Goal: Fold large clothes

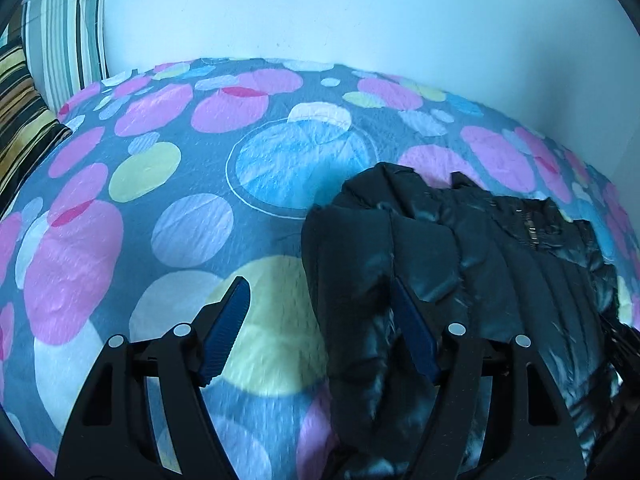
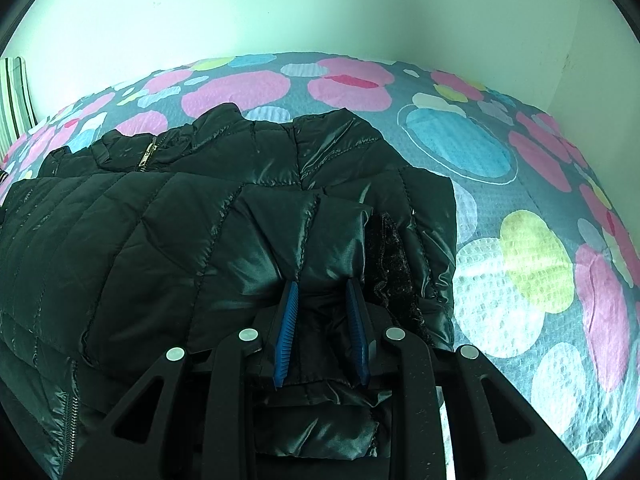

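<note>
A shiny black quilted puffer jacket lies partly folded on the bed; its zipper shows at the far left. My right gripper is shut on a puffy fold of it, a sleeve or edge, with black fabric bunched between the blue pads. In the left wrist view the same jacket fills the right side. My left gripper stands open at the jacket's left edge. Its right finger rests against the fabric, and its left finger hangs over bare bedspread.
The bed carries a grey bedspread printed with big pink, blue and yellow circles. Striped pillows stand at the far left against a pale wall. Bare bedspread lies to the right of the jacket.
</note>
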Available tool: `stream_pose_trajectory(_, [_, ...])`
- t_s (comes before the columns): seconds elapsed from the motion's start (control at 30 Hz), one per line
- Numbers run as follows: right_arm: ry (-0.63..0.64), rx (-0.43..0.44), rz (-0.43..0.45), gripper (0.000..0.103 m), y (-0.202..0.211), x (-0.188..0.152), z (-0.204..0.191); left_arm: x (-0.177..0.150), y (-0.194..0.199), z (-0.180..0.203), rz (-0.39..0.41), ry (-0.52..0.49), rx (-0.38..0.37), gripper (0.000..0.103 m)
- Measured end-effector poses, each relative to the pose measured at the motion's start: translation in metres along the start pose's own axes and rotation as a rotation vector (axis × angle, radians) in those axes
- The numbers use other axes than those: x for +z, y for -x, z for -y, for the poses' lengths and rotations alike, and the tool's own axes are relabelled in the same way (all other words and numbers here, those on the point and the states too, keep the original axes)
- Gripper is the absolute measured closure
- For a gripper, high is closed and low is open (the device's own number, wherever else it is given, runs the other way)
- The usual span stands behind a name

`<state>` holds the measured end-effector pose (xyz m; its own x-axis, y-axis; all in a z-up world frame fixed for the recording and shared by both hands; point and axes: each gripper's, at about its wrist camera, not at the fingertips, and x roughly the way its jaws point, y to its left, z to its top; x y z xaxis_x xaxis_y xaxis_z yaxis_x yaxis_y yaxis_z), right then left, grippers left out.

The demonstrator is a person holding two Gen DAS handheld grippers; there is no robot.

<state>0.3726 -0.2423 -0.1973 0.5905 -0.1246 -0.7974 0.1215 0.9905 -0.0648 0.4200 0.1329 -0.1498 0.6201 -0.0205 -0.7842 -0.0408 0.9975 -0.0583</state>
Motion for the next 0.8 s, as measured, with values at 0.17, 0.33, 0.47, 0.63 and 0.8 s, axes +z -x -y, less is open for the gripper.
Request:
stream_pose_trajectory(0.17, [0.0, 0.002, 0.008, 0.077, 0.0, -0.001, 0.0, -0.005, -0.027, 0.004, -0.069, -0.047, 0.042, 0.03])
stream_pose_trajectory(0.33, [0.0, 0.004, 0.016, 0.077, 0.001, -0.003, 0.001, -0.012, -0.039, 0.006, -0.092, -0.056, 0.052, 0.029])
stream_pose_trajectory(0.47, [0.001, 0.003, 0.019, 0.077, 0.001, -0.003, 0.0, -0.014, -0.043, 0.006, -0.097, -0.054, 0.046, 0.029])
stream_pose_trajectory(0.63, [0.003, 0.002, 0.019, 0.077, 0.001, -0.002, 0.0, -0.016, -0.046, 0.006, -0.089, -0.051, 0.049, 0.029])
stream_pose_trajectory(0.8, [0.004, 0.0, 0.018, 0.077, 0.002, -0.002, 0.0, -0.015, -0.041, 0.008, -0.072, -0.053, 0.057, 0.029])
